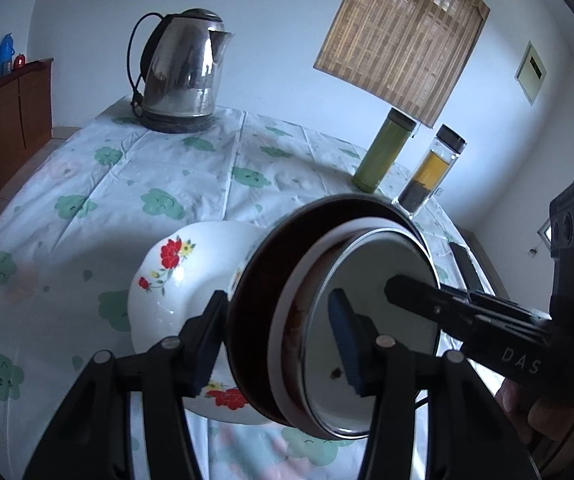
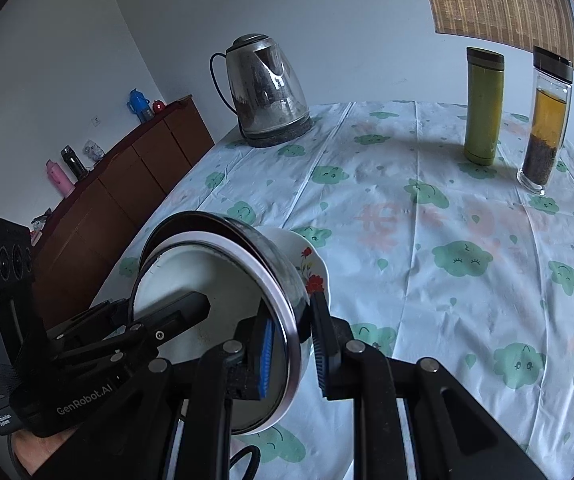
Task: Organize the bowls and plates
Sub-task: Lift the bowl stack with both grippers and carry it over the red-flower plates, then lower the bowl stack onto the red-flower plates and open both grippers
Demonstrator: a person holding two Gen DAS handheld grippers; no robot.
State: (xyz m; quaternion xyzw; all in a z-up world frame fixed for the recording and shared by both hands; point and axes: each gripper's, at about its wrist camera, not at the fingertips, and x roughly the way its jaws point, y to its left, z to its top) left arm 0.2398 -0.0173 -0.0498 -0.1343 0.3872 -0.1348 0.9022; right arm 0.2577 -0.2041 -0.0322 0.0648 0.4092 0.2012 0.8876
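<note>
A steel bowl [image 1: 259, 300] with a white bowl [image 1: 291, 320] nested in it is held tilted on edge above a white floral plate [image 1: 167, 280] on the table. My left gripper [image 1: 279, 340] is shut on the stacked bowls' rim, one finger outside, one inside. My right gripper [image 2: 293, 344] is shut on the same stack's rim [image 2: 287, 316] from the other side. The floral plate [image 2: 315, 268] shows behind the bowls in the right wrist view. Each gripper shows in the other's view.
A steel kettle [image 1: 179, 72] stands at the table's far side. A green flask [image 1: 383, 152] and a glass tea bottle [image 1: 431, 172] stand at the far right. A wooden cabinet [image 2: 127, 184] lies left of the table. A dark object [image 1: 467, 264] lies at the table's right edge.
</note>
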